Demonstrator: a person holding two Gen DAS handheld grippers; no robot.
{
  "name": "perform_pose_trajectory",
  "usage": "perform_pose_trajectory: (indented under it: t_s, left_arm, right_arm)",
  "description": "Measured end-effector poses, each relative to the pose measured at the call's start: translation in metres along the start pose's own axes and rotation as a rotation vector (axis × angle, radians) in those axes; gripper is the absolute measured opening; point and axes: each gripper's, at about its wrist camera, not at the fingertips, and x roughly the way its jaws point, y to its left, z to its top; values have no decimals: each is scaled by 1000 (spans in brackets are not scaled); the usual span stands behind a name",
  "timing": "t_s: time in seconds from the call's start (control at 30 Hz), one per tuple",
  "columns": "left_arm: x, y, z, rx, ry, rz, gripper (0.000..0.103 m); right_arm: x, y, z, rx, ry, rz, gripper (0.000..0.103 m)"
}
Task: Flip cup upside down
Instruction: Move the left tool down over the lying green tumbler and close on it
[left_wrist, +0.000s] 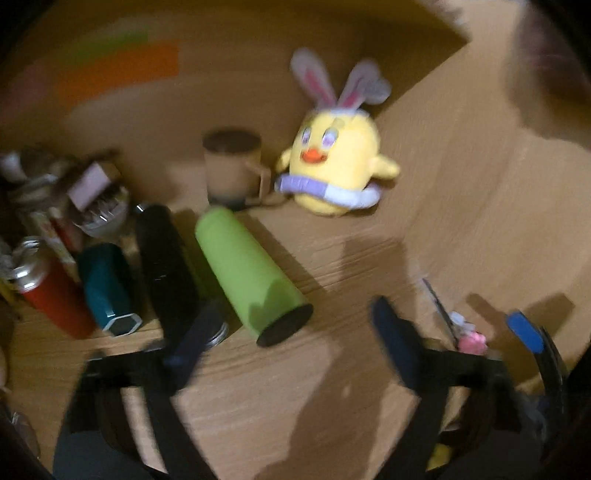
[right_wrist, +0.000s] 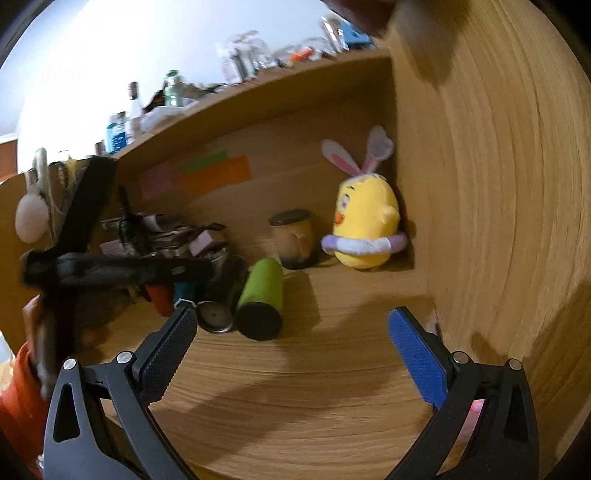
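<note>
A brownish glass cup with a handle (left_wrist: 232, 167) stands upright at the back of the wooden desk, just left of a yellow plush chick. It also shows in the right wrist view (right_wrist: 294, 238). My left gripper (left_wrist: 291, 328) is open and empty, well short of the cup; it appears from the side in the right wrist view (right_wrist: 110, 269). My right gripper (right_wrist: 291, 328) is open and empty, hovering over the desk in front of the cup. One of its blue pads (left_wrist: 524, 332) shows at the right of the left wrist view.
A green bottle (left_wrist: 251, 284), a black bottle (left_wrist: 166, 266), a teal container (left_wrist: 107, 288) and a red can (left_wrist: 51, 291) lie side by side left of centre. The plush chick (left_wrist: 340, 166) sits by the wooden side wall (right_wrist: 498, 203). Clutter fills the back left.
</note>
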Motion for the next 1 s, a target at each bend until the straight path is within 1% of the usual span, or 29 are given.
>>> perform_pose_trajectory:
  t_s: [0.03, 0.07, 0.13, 0.17, 0.3, 0.43, 0.53, 0.57, 0.63, 0.8, 1.0]
  left_arm:
    - [14, 4, 6, -10, 42, 0, 70]
    - [27, 9, 10, -22, 74, 24, 70]
    - [46, 15, 17, -59, 111, 47, 70]
    - [55, 19, 19, -57, 128, 75, 70]
    - [81, 30, 25, -70, 170, 149, 70]
    - [98, 39, 27, -95, 209, 189, 70]
    - [110, 40, 27, -79, 221, 232, 71]
    - [113, 40, 25, -77, 223, 235, 73]
    - [112, 38, 24, -81, 215, 237, 73]
    - [107, 33, 21, -87, 214, 206, 69]
    - [82, 21, -7, -78, 212, 154, 65]
  right_arm:
    - [2, -5, -1, 9, 7, -4, 103]
    - [4, -8, -1, 16, 12, -5, 103]
    - [9, -16, -1, 29, 20, -6, 103]
    - [11, -19, -1, 37, 25, -6, 103]
    - [19, -27, -4, 60, 39, 2, 103]
    - [27, -28, -6, 67, 56, 11, 103]
    - [30, -26, -6, 63, 63, 21, 103]
    - [31, -25, -6, 58, 64, 23, 103]
    - [31, -22, -5, 50, 64, 24, 103]
    - [30, -15, -5, 28, 66, 22, 103]
    - [22, -7, -7, 8, 70, 23, 103]
